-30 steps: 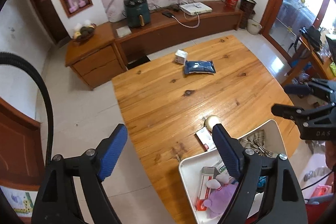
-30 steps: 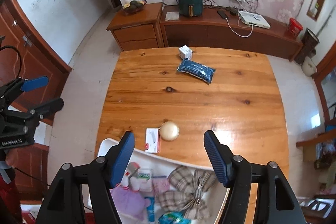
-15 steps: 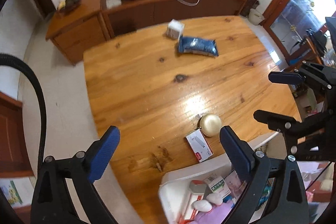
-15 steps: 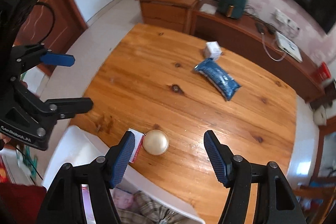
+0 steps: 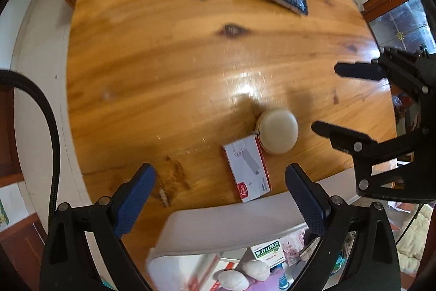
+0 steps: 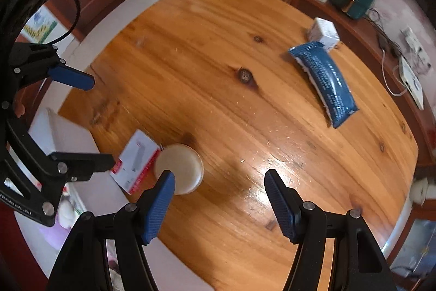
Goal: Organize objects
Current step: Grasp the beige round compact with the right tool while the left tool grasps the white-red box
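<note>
Both tongs are hanging over the near table (image 5: 152, 51) edge, pointing down. The left gripper (image 5: 220, 198) has just been opening and is standing wide, nothing between its jaws; the right gripper (image 6: 219, 205) is gaping about half-wide, also empty. The box (image 5: 246, 171) is lying flat, touching the puck (image 5: 278, 130), just beyond the bin (image 5: 234, 222). Risk — the two items are crowding each other, so a jaw reaching for one may be knocking the other, and the grippers are working near each other.

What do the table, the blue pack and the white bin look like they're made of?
Table: varnished wood, showing grain, knots and glare. Blue pack: probably soft plastic film, slightly crumpled and printed. White bin: likely matte molded plastic, though blurred.
</note>
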`<control>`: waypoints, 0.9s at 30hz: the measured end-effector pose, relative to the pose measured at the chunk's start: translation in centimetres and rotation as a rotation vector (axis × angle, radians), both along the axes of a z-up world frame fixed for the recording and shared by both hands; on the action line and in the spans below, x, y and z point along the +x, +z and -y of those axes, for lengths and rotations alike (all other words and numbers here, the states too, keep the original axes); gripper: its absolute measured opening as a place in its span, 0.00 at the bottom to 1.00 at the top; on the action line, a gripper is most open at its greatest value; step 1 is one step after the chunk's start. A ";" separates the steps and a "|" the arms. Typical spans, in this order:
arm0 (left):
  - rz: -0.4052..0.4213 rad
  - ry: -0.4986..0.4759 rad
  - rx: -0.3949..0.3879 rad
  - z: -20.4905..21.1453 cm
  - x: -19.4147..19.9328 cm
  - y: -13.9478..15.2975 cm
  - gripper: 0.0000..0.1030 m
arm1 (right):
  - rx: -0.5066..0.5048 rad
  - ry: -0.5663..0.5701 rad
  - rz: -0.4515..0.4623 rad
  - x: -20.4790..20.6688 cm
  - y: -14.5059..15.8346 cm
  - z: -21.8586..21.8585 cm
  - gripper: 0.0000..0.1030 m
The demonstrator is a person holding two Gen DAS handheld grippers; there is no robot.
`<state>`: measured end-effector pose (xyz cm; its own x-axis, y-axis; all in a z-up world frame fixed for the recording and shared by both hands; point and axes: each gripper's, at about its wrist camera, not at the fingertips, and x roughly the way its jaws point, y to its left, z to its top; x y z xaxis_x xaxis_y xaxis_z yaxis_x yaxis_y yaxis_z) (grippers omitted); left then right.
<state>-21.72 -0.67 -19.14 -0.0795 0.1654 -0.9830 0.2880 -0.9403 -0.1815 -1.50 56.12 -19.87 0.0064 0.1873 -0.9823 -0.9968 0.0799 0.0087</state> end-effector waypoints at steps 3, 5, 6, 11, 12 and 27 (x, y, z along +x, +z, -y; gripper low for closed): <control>0.041 -0.019 0.000 -1.0 -0.2 -1.0 0.94 | -0.001 0.047 -0.010 0.0 -0.6 0.1 0.67; 0.061 -0.029 -0.004 -1.6 -0.3 -1.6 0.94 | 0.000 0.076 -0.018 -0.1 -1.0 0.1 0.67; 0.069 -0.035 -0.007 -1.8 -0.4 -1.8 0.94 | -0.003 0.094 -0.015 -0.2 -1.3 0.1 0.67; 0.110 -0.045 -0.019 -2.7 -0.3 -3.1 0.94 | -0.013 0.152 -0.003 0.0 -2.6 0.4 0.67; 0.115 -0.044 -0.017 -2.9 -0.2 -3.3 0.94 | -0.012 0.167 -0.005 0.0 -2.9 0.5 0.67; 0.178 -0.124 -0.108 -4.9 1.3 -4.9 0.69 | 0.092 0.404 -0.016 -1.9 -4.8 3.2 0.59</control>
